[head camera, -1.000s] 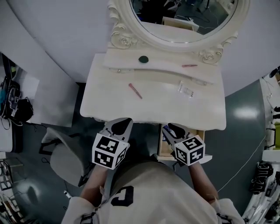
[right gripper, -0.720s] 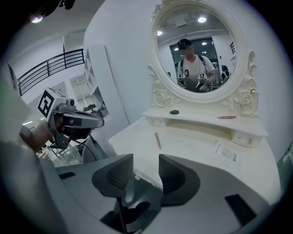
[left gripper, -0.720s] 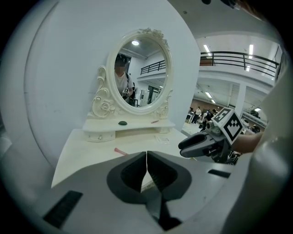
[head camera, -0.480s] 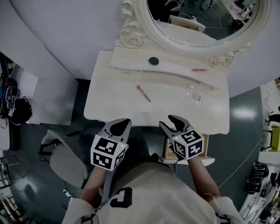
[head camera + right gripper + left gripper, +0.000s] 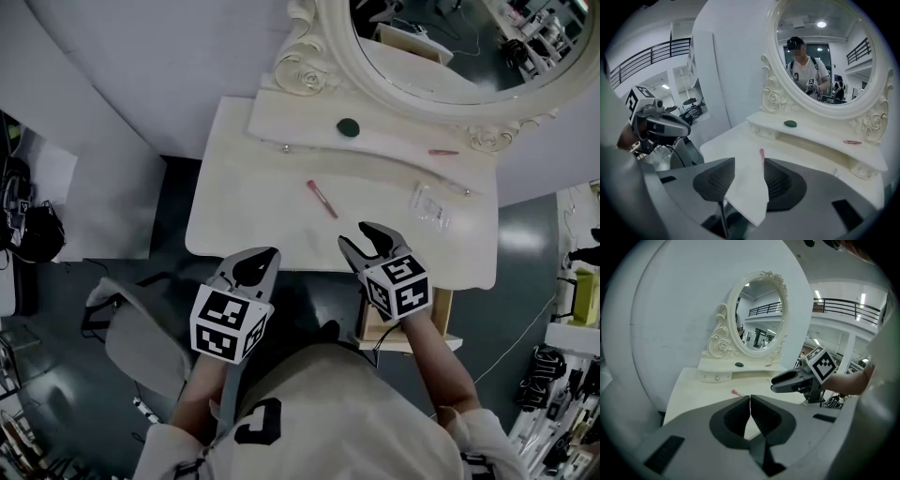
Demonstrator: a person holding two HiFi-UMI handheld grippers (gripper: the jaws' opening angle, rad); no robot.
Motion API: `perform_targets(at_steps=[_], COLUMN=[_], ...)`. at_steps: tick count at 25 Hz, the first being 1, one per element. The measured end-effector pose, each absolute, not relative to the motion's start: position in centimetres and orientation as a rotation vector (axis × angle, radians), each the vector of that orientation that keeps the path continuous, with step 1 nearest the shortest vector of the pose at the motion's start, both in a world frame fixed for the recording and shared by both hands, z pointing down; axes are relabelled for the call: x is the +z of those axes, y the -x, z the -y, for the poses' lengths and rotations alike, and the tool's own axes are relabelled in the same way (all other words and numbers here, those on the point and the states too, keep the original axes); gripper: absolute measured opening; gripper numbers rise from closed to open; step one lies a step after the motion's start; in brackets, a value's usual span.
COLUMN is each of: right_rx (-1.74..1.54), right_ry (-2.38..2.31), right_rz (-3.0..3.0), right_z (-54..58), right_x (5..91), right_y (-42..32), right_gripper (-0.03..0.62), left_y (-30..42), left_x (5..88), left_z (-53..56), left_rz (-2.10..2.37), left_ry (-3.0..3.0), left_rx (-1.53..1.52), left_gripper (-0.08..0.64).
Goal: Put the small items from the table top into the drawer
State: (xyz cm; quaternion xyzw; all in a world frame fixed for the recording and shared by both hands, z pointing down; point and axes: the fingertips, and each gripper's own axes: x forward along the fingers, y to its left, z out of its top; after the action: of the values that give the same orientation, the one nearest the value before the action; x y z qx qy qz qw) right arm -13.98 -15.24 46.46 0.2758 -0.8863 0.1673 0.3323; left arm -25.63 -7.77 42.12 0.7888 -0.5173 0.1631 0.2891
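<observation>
**Right gripper wide open, pink stick next in line**

Right gripper [image 5: 359, 236] hovers over the table front edge, centre of head view. Its jaws have just been opening and now stand wide apart, with nothing between the pads. Pink stick [image 5: 322, 199] lies flat on the table [image 5: 234, 216], just up-left of those fingertips and not touching. Its long axis runs diagonally, upper left to lower right, near end toward the right gripper. In the right gripper view it shows dead ahead through the jaw gap.

Left gripper [image 5: 255, 265], lower left, has its jaws pressed together and empty, and is farther from the stick. Right is likely the one to take it, jaws set across the axis.

Clear packet [image 5: 431, 206] lies to the right and green disc [image 5: 348, 126] on the upper shelf. The open drawer [image 5: 442, 314] is lower right, below the table edge.
</observation>
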Motion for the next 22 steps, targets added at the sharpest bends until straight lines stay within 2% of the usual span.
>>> perform_targets(at_steps=[14, 17, 22], right_rx=[0.303, 0.274, 0.272], right_ry=[-0.729, -0.734, -0.718], right_rz=[2.194, 2.169, 2.141], right_z=[21.5, 22.6, 23.0], right_x=[53.4, 54.5, 55.3], right_y=[17.9, 18.3, 18.7], right_gripper=[0.184, 0.153, 0.15], left_y=[27.6, 28.2, 29.1], left_x=[43.8, 44.1, 44.5], left_z=[8.0, 7.8, 7.3], left_rz=[1.372, 1.381, 1.39], left_ry=[-2.036, -2.025, -2.006], left_rx=[0.395, 0.394, 0.393], left_gripper=[0.058, 0.057, 0.057])
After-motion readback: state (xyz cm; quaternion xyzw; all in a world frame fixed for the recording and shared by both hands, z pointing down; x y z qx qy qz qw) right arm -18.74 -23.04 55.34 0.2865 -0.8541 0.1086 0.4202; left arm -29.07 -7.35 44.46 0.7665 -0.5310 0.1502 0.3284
